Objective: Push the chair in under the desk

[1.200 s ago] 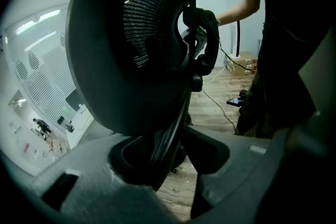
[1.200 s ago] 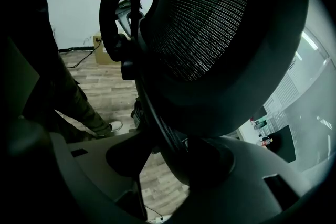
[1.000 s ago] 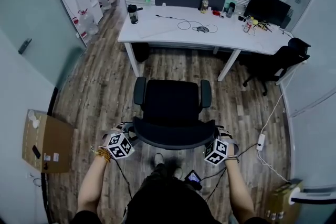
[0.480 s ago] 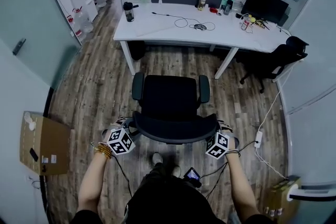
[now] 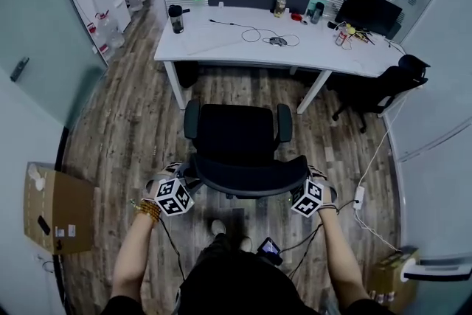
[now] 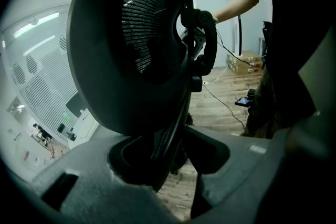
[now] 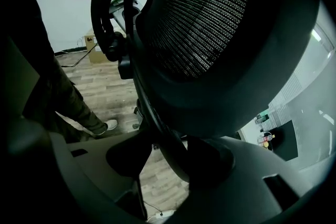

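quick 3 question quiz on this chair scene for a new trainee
1. True or false: bare floor shows between the chair and the desk.
2. The left gripper and right gripper are clamped on the chair's: A armrests, B backrest rim, C seat.
3. Fill in: the cardboard box lies on the person's ___ side.
Key: 1 true; 2 B; 3 left.

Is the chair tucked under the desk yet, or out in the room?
Out. The chair stands clear of the desk, with bare floor between them.
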Tool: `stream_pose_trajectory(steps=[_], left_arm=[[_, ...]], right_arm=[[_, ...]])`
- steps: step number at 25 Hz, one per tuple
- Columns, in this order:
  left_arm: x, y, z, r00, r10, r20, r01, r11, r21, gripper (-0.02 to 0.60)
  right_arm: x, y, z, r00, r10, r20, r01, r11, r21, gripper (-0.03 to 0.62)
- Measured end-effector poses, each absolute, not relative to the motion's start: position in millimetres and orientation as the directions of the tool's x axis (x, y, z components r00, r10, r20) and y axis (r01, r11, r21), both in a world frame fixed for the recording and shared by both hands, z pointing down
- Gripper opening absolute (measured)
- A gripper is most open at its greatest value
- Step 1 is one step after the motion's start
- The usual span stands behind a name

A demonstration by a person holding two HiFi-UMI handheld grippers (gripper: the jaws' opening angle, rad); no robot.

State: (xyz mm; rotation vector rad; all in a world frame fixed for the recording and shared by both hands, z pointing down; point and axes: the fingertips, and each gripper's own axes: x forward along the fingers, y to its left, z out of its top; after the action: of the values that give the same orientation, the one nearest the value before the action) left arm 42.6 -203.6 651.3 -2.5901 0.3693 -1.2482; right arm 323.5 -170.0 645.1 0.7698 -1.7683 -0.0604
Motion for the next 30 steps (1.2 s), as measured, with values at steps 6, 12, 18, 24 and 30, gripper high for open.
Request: stream_pose_trajectory(steps=[6,12,18,24,30], left_arm=[[46,-226,650,0.612,-0.322,0.723,-0.107,-0.939,-0.327,0.184],[49,-247,648,0.614,-0.311,0.726,-0.090,-0.941,-0.327,0.181],[50,-262,649,0.617,-0.306,0.725,-0.084,-0.942,-0.326,0.181],[53,-278,648,0.616,-0.310,0.724,-0.086,-0.941,-0.329,0.184],[56,-293,649,0.613,-0.304,0.729,-0.088,-0.944,-0.319,0.184]], right_arm=[[328,-192,647,-0.127,-0.504,0.854,-0.466,0.791,0.397,0.210],[331,-209,646,-0.111,-0.506,0.855,-0.481,0.781,0.399,0.210],[332,-222,647,-0.103,-0.492,0.864,-0.487,0.783,0.387,0.210],[333,-237,644,-0.101,-0.503,0.858,-0.488,0.777,0.398,0.212],[337,-251,646,-0.099,-0.499,0.861,-0.488,0.778,0.395,0.212]])
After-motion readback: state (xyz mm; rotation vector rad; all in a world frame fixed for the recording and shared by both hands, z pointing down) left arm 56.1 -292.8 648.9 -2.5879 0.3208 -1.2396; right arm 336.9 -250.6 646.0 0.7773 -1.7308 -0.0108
